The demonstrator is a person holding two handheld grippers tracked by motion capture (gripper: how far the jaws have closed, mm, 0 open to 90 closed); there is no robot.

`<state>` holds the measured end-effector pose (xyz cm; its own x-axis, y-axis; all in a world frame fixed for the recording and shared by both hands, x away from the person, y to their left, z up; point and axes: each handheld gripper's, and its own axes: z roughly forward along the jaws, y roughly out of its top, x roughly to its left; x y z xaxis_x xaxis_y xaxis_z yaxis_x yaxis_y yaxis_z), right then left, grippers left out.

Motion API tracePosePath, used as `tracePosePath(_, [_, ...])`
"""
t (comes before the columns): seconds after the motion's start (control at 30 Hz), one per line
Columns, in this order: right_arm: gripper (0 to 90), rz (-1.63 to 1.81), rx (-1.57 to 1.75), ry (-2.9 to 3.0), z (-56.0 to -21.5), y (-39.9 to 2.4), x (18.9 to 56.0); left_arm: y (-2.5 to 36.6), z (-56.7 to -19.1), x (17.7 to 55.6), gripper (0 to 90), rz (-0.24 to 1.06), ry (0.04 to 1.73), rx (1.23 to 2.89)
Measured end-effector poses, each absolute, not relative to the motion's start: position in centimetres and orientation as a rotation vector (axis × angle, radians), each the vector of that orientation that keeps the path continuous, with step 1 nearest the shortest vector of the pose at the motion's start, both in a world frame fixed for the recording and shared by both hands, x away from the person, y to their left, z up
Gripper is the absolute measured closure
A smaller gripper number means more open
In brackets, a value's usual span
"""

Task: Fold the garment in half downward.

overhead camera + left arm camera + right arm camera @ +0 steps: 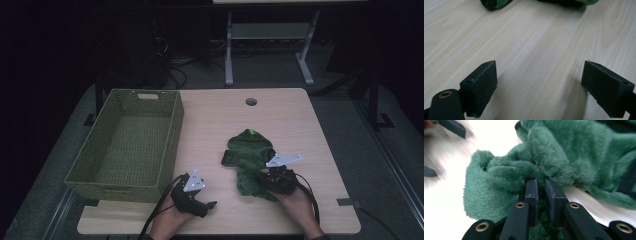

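Up close, right gripper (541, 192) pinches green plush (564, 157) — left gripper (539, 85) agape.

Dim high view; blurred, overexposed right gripper view

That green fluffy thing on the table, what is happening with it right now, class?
A person works at a wooden table with a gripper in each hand. The right gripper has its jaws pinched on the near edge of the green plush garment. The left gripper hangs open over bare wood, holding nothing. A woven basket stands to the left with nothing in it.
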<state>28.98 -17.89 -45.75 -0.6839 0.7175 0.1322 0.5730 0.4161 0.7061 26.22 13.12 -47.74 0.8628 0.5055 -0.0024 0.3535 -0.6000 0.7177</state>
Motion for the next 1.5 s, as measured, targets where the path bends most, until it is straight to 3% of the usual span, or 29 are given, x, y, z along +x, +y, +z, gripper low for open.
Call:
tracePosePath(0.73, [68.8, 1.19, 1.133, 2.371, -43.6, -24.8, 25.1, 13.1, -47.7, 26.2, 12.5, 0.261, 0.619, 2.276])
tracePosePath(1.07, [65.9, 1.208, 1.167, 2.349, -44.2, -28.3, 22.4, 13.1, -47.7, 26.2, 12.5, 0.261, 0.618, 2.276])
tracePosePath(1.5, [65.7, 1.197, 1.217, 2.391, -46.1, -30.0, 19.9, 13.1, -47.7, 26.2, 12.5, 0.261, 0.622, 2.27])
